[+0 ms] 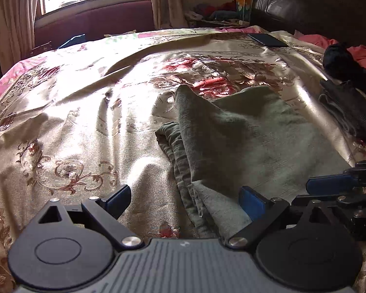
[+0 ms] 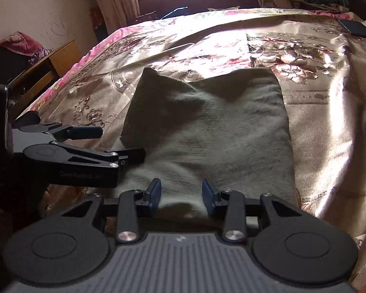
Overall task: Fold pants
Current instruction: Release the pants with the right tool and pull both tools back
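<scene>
The grey-green pants (image 1: pixel 244 134) lie folded into a rough rectangle on the floral satin bedspread (image 1: pixel 73 122), with stacked fold edges along their left side. My left gripper (image 1: pixel 185 201) is wide open, straddling that left edge near the front corner without pinching it. In the right wrist view the pants (image 2: pixel 207 127) fill the middle. My right gripper (image 2: pixel 181 191) hovers at their near edge, pads apart and nothing pressed between them. The left gripper (image 2: pixel 114 144) shows at the left of that view, and the right gripper (image 1: pixel 334 190) at the right edge of the left view.
A dark flat phone or tablet (image 1: pixel 267 39) lies near the head of the bed. Dark clothes (image 1: pixel 346 97) and pink cloth (image 1: pixel 361 53) are piled at the right. A wooden desk (image 2: pixel 44 73) stands beside the bed's left side. Window and curtains are behind.
</scene>
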Available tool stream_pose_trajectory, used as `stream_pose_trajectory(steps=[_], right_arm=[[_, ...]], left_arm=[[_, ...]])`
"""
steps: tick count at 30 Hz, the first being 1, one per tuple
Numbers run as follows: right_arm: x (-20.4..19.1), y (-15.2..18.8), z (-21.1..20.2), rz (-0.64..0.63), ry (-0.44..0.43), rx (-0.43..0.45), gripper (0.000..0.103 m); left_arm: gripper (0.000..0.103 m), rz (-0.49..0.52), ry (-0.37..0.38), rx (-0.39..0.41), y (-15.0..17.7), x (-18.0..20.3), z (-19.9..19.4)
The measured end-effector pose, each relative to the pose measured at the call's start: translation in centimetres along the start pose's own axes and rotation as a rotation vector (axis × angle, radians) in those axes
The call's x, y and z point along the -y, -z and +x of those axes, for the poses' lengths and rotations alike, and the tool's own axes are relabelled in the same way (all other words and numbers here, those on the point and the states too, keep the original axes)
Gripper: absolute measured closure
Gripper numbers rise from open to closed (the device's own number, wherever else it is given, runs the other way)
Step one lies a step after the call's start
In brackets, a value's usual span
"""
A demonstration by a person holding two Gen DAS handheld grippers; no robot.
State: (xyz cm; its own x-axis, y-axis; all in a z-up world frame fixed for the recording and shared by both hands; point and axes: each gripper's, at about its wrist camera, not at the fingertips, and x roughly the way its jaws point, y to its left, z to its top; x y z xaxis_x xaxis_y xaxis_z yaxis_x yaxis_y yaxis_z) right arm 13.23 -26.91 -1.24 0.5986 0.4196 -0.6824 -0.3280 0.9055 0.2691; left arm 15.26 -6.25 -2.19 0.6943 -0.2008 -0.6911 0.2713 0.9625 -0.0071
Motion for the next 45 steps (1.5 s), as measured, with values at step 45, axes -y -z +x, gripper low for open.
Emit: stream_pose_trajectory(steps=[45], right_arm=[[-1.5, 5.9, -5.3, 0.256, 0.063, 0.096, 0.054]], left_arm=[[0.000, -0.003, -0.118, -0.086, 4.2, 4.9, -6.0]])
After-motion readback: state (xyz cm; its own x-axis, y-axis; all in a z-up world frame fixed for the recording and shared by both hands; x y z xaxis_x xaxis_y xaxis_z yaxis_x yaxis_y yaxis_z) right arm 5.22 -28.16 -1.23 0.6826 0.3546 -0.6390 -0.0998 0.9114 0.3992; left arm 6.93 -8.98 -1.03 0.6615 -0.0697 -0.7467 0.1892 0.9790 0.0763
